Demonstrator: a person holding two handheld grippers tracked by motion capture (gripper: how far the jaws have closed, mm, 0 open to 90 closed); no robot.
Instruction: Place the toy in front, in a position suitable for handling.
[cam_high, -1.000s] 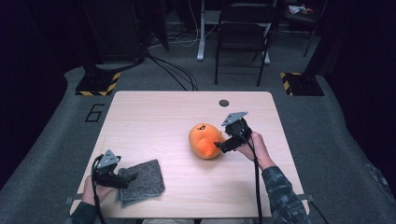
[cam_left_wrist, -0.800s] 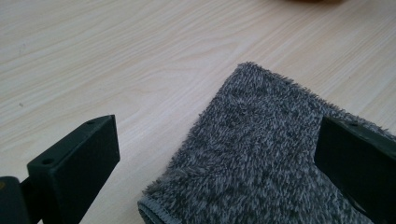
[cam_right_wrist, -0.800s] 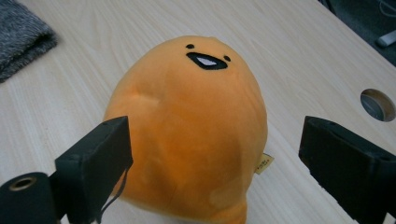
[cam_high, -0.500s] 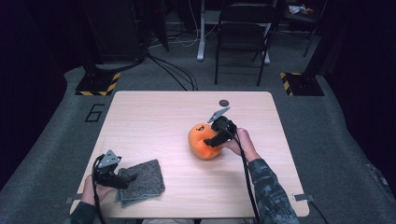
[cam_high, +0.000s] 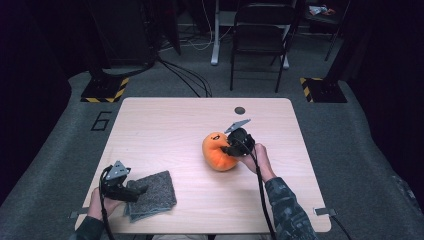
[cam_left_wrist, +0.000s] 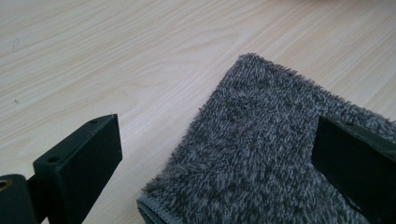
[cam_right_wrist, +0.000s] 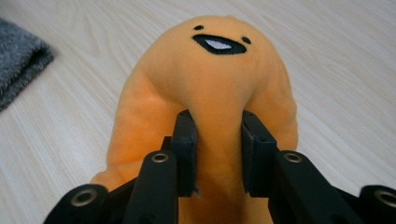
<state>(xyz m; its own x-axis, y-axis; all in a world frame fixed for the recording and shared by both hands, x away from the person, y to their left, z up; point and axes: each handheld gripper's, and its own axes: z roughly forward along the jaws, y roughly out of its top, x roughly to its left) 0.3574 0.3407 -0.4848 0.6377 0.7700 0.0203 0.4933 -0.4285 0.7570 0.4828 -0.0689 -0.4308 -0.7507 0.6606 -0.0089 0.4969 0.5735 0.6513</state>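
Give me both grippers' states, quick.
Left gripper: open, fingers straddling the folded grey fuzzy cloth.
Right gripper: has just been closing, now shut on the orange plush toy.

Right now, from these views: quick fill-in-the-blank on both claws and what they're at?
1. The right claw is pinched on the ____ plush toy.
2. The left claw, jaws apart, hangs over a grey ____.
3. The toy's stitched mouth is ____.
4. Toy and cloth lie on a ____ table.

Missing words: orange; cloth; open; wooden
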